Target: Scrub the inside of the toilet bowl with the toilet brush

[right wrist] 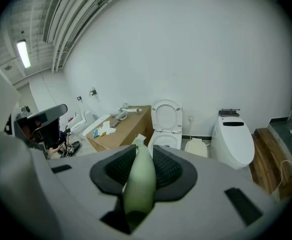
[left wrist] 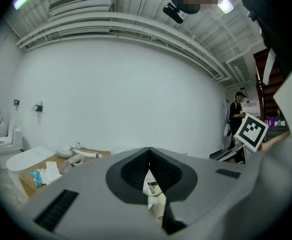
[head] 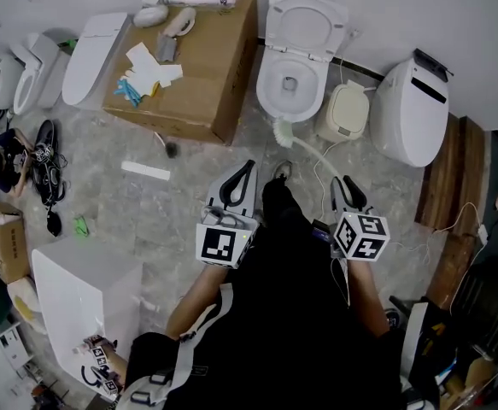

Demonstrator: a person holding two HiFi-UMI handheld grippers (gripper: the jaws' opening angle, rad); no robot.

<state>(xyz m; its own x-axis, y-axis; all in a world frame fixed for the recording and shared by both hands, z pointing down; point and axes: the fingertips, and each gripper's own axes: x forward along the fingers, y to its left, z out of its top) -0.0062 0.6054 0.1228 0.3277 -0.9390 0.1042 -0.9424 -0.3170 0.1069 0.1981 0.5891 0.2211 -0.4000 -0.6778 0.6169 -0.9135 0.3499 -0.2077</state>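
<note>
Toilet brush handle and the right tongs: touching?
Touching. The right gripper view shows the right gripper with its tongs shut on the pale green toilet brush handle, pads pressed against both sides with no gap.

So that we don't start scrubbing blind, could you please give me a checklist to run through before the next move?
1. Right gripper clamped on the pale green plastic brush handle: ok.
2. White bristle brush head inside the white ceramic toilet bowl: not ok, it is outside, in front of the bowl.
3. White toilet lid raised: ok.
4. Left gripper free: ok, jaws together on nothing.
5. Brown cardboard box clear of the brush: ok, beside the bowl.
</note>
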